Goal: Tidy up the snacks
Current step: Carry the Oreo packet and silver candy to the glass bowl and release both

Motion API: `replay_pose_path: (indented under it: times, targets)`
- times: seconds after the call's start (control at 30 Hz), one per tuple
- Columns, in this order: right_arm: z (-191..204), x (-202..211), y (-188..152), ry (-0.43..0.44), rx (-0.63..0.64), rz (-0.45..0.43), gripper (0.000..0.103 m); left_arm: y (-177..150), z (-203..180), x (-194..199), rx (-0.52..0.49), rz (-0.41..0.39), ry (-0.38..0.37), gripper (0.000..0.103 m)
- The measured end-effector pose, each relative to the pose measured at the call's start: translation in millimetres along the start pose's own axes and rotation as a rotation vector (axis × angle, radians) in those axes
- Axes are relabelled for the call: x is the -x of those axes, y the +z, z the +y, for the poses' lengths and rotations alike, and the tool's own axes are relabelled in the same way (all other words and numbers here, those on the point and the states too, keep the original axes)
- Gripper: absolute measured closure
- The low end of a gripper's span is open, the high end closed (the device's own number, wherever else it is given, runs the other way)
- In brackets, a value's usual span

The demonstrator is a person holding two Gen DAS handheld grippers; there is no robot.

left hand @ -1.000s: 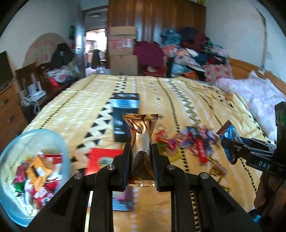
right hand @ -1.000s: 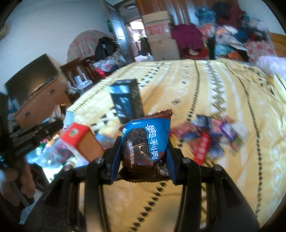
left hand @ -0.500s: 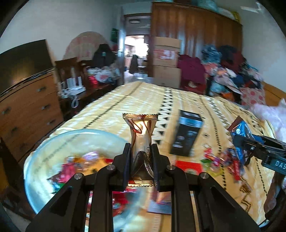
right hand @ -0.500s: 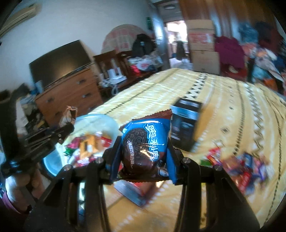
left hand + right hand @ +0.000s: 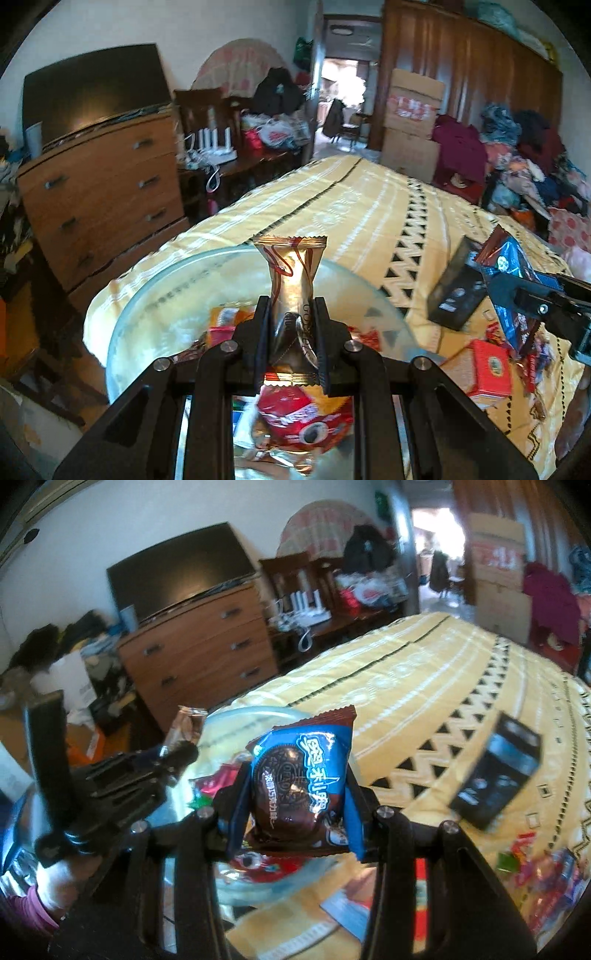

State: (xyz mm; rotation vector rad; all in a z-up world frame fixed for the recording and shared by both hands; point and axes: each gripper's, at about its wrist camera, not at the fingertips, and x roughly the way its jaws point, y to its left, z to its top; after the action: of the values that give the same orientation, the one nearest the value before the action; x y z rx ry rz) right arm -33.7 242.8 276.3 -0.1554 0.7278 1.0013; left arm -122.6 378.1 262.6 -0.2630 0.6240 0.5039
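Note:
My left gripper is shut on a gold snack wrapper and holds it upright over a clear glass bowl with several wrapped snacks in it. My right gripper is shut on a blue Oreo packet just above the bowl's near rim. The right gripper also shows in the left wrist view, right of the bowl. The left gripper shows in the right wrist view, still on the gold wrapper.
A black box stands on the yellow patterned bedspread. A red box lies right of the bowl. Loose sweets lie scattered further right. A wooden dresser stands left of the bed.
Both grippers have swung left with their packets, from over the loose sweets to over the glass bowl. Both stay shut on their packets.

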Motion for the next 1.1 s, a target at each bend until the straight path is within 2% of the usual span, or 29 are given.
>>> replay_pose_path:
  times: [0.23, 0.4, 1.1]
  targets:
    - [13.4, -42.3, 5.7, 0.035, -0.002, 0.099, 0.058, -4.6, 16.4, -29.6, 0.019, 0.069, 0.038, 0.082]
    - [16.6, -59.0, 4.1, 0.037, -0.01, 0.138, 0.058, -10.1, 25.2, -46.8, 0.025, 0.102, 0.054, 0.082]
    - [23.7, -79.4, 4.4, 0.032, -0.013, 0.167, 0.058, -13.4, 36.2, -63.1, 0.034, 0.126, 0.061, 0.082]
